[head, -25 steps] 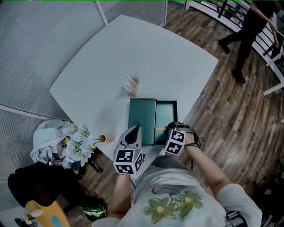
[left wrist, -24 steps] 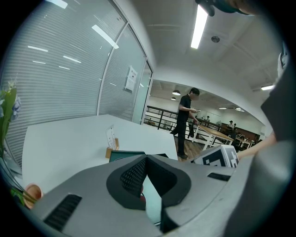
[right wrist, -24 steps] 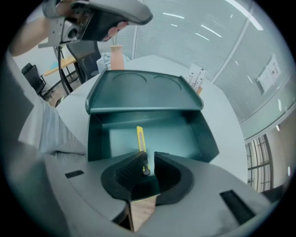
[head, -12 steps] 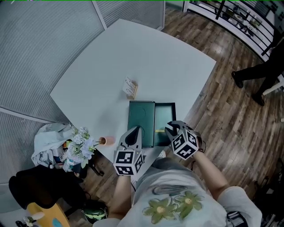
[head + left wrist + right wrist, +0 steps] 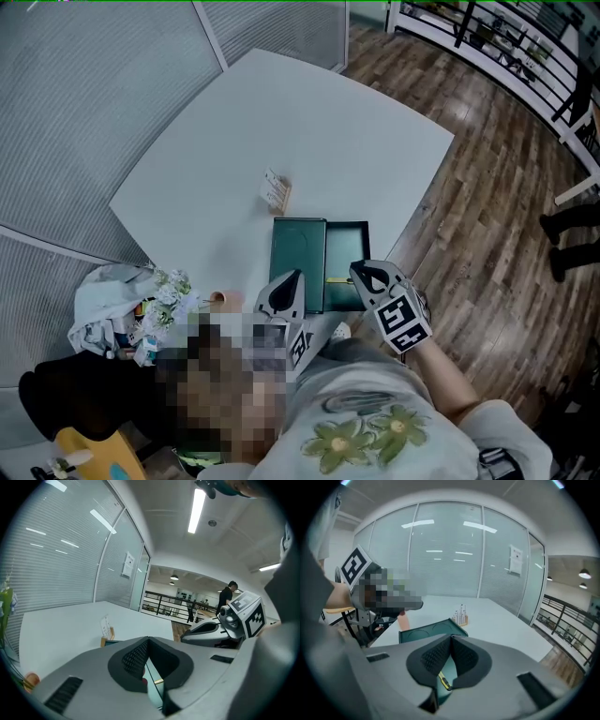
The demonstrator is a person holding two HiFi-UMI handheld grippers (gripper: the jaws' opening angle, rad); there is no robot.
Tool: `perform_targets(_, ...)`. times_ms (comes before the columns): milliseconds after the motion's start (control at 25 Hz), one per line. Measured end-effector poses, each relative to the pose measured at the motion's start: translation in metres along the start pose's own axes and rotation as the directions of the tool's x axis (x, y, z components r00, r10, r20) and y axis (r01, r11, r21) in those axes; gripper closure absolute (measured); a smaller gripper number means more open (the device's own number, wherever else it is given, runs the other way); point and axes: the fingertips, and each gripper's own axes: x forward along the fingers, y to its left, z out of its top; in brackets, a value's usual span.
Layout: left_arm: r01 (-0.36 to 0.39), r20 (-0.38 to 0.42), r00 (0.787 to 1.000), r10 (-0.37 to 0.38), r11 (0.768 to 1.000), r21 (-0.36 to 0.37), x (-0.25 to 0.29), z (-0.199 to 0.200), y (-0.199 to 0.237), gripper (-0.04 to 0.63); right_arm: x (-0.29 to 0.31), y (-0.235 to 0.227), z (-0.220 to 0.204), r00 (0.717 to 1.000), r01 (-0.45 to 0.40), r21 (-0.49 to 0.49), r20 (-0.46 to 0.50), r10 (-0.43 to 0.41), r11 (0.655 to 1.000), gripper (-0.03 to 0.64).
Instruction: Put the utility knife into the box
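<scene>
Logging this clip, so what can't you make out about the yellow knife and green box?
Yellow utility knife: right gripper view, mostly behind right gripper; tiny in head view.
Dark green box interior: left gripper view, mostly blocked by left gripper.
Left gripper's rear: head view, under mosaic.

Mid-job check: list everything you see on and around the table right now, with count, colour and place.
table: one, white, centre of the head view.
box: one, dark green, open, at the table's near edge.
lid: one, dark green, lying flat against the box's left side.
utility knife: one, yellow and black, lying inside the box.
card stand: one, wooden with white cards, on the table just beyond the lid.
cup: one, pinkish, by the table's near-left edge.
flowers: one bunch, white and green, left of the cup.
bystander: one, dark clothes, on the wood floor at far right.
left gripper: grey, jaws together, empty, over the lid's near end.
right gripper: grey, jaws together, empty, over the box's near end.
</scene>
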Motion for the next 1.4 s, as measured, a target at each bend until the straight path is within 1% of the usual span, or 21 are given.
perform_targets(200,0.017,0.010,1.000,-0.017,1.000,0.006,-0.004,0.002,-0.010,0.594,-0.018,0.004,0.017,0.992,0.017,0.054,0.123,-0.023,0.998,0.618)
perform_targets(400,0.040,0.014,0.999,-0.040,0.999,0.013,-0.007,0.003,-0.021,0.595,-0.029,0.005,0.026,0.983,0.014,0.103,0.182,-0.032,0.995,0.620)
perform_targets(480,0.049,0.014,0.999,-0.049,0.999,0.018,-0.008,0.004,-0.025,0.594,-0.030,0.005,0.025,0.983,0.018,0.107,0.180,-0.037,0.994,0.620)
perform_targets(640,0.059,0.016,0.998,-0.059,0.998,0.023,-0.008,0.005,-0.029,0.595,-0.033,0.006,0.022,0.984,0.043,0.084,0.166,-0.056,0.996,0.620)
perform_targets(1400,0.074,0.013,0.997,-0.074,0.997,0.028,-0.010,0.004,-0.027,0.595,-0.032,0.011,0.022,0.986,0.058,0.068,0.153,-0.068,0.996,0.620)
